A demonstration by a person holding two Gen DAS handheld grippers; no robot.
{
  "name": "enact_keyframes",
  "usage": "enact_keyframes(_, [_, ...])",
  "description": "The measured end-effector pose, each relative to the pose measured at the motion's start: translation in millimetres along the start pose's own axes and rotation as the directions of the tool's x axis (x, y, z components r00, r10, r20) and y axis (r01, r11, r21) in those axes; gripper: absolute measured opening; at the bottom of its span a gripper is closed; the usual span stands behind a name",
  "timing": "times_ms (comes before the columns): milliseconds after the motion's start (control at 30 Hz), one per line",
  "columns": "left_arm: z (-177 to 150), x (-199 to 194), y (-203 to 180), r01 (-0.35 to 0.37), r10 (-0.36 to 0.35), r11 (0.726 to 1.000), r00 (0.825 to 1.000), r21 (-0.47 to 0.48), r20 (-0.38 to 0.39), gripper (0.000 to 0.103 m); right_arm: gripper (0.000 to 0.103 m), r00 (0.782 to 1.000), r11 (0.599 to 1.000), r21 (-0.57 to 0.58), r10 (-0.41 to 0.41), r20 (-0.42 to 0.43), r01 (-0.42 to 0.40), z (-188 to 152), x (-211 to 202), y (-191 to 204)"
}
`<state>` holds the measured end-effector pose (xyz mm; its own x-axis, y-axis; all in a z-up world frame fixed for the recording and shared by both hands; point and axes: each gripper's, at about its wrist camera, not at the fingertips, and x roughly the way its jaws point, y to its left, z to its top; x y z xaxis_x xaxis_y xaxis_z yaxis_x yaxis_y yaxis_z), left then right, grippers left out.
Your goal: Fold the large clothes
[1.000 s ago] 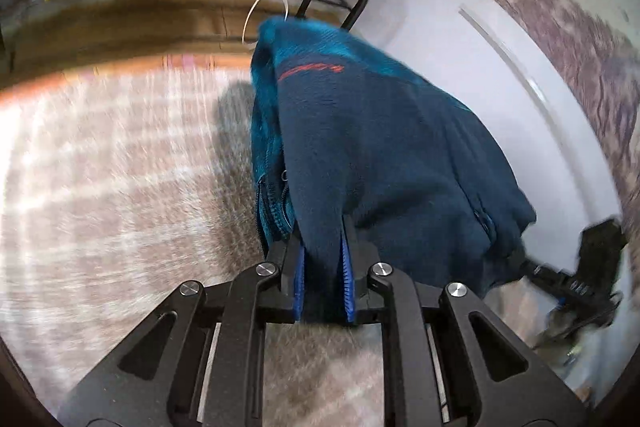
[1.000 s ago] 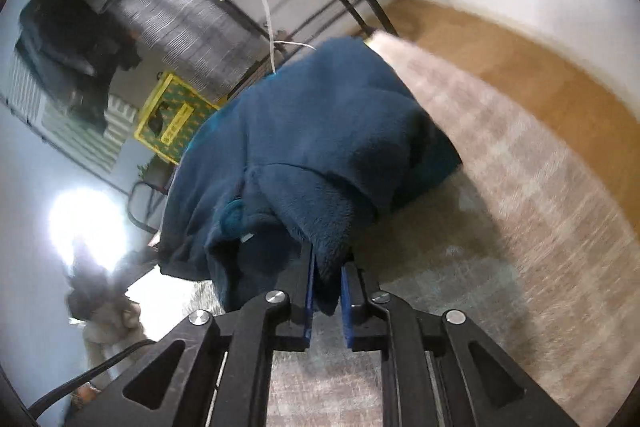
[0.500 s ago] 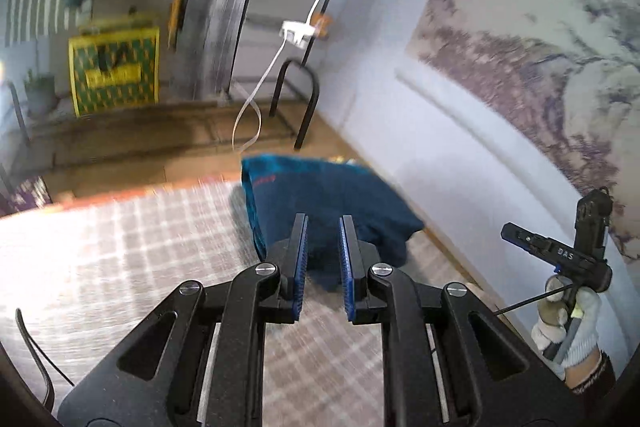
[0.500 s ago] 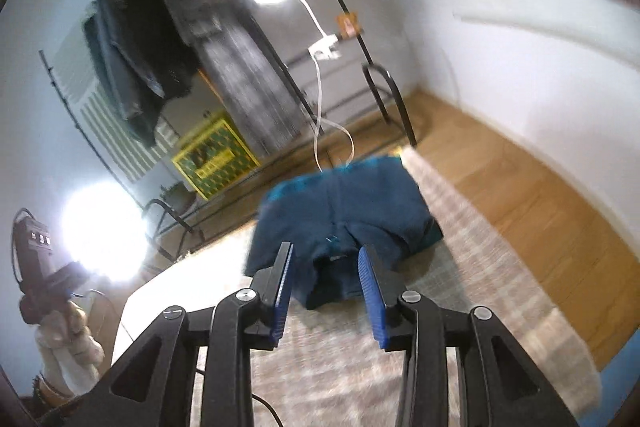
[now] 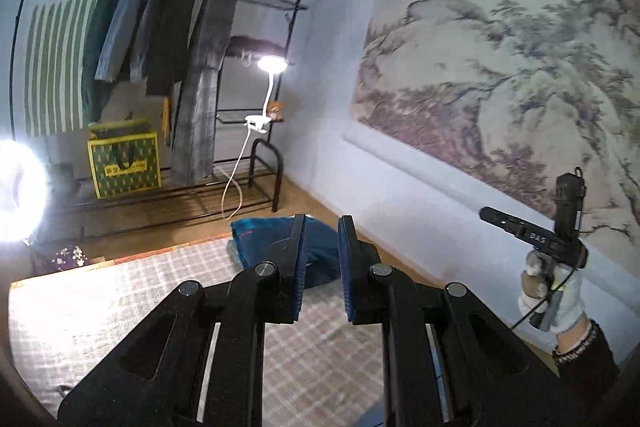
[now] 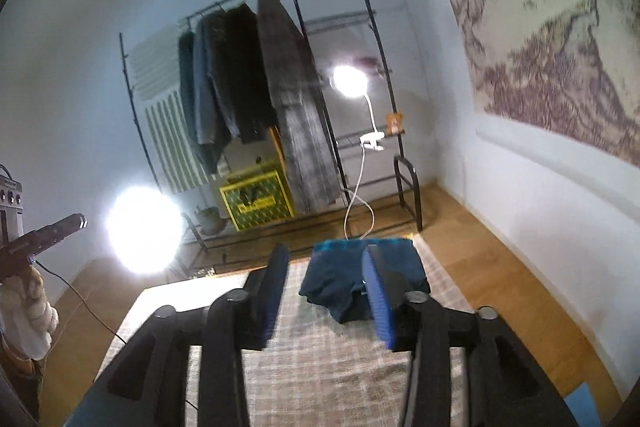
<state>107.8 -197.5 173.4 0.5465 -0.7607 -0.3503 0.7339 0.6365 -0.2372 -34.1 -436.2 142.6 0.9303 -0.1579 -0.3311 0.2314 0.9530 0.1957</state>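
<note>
Both grippers had let go and lifted clear: my left gripper (image 5: 322, 263) stood slightly parted on nothing, my right gripper (image 6: 326, 291) wide apart, also bare. A second earlier each pinched the blue garment (image 6: 352, 279); it lay folded at the rug's (image 6: 320, 367) far end. Fold looked complete.

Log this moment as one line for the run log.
left gripper: open, empty | right gripper: open, empty | blue garment: folded, lying on checked rug | both grippers raised clear of it

Folded garment (image 6: 362, 277) lies on rug (image 6: 320, 367), before clothes rack (image 6: 256, 75).
</note>
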Motion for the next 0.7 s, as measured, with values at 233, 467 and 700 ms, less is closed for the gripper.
enact_keyframes(233, [-27, -37, -4, 0.025, -0.027, 0.998, 0.999, -0.065, -0.033, 0.034, 0.056, 0.999, 0.998, -0.038, -0.048, -0.003, 0.048, -20, -28, 20])
enact_keyframes(467, [-105, -18, -2, -0.025, 0.022, 0.999, 0.993, -0.024, -0.117, 0.051, 0.077, 0.995, 0.995, 0.021, -0.098, -0.027, 0.099, -65, -14, 15])
enact_keyframes(700, [-145, 16, 6, -0.037, 0.036, 0.999, 0.994, -0.007, -0.107, 0.070, 0.103, 0.975, 0.974, 0.019, -0.224, 0.004, 0.224, -98, 6, 24])
